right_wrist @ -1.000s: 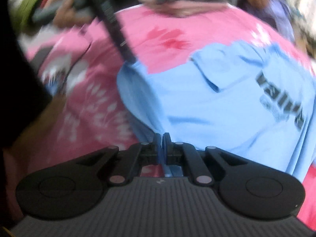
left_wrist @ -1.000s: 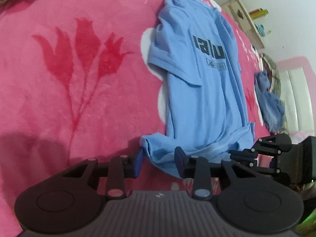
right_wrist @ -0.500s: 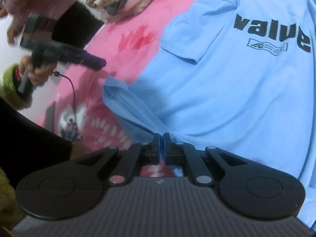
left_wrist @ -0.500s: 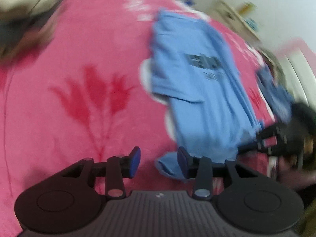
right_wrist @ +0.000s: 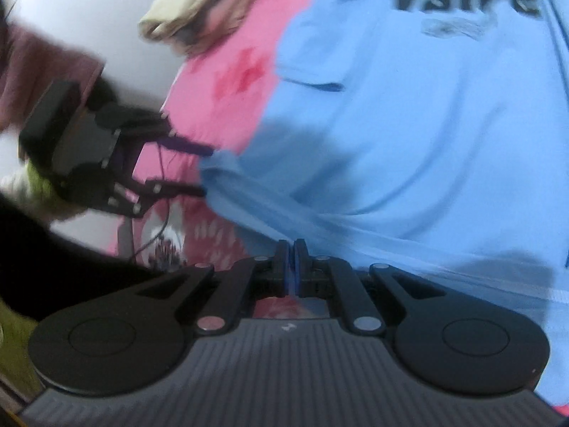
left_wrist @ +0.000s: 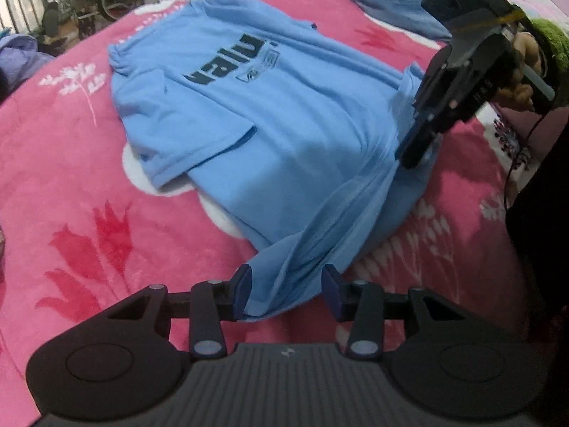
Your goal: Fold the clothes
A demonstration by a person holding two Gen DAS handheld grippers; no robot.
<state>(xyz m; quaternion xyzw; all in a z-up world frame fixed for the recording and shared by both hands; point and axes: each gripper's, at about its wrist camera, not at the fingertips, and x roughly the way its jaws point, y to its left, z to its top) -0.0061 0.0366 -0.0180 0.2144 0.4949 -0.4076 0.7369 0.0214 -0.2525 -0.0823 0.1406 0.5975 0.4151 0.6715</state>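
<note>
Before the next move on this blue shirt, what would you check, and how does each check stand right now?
1. Right gripper shut on the blue T-shirt hem: ok.
2. Left gripper gripping the hem: not ok; jaws open, cloth lies between them.
3. Shirt flat on the pink blanket: not ok; near hem bunched.
4. Sleeve spread out: ok.
5. Other blue garment apart from the shirt: ok.

open blanket [left_wrist: 71,185] l of shirt [left_wrist: 284,135]
</note>
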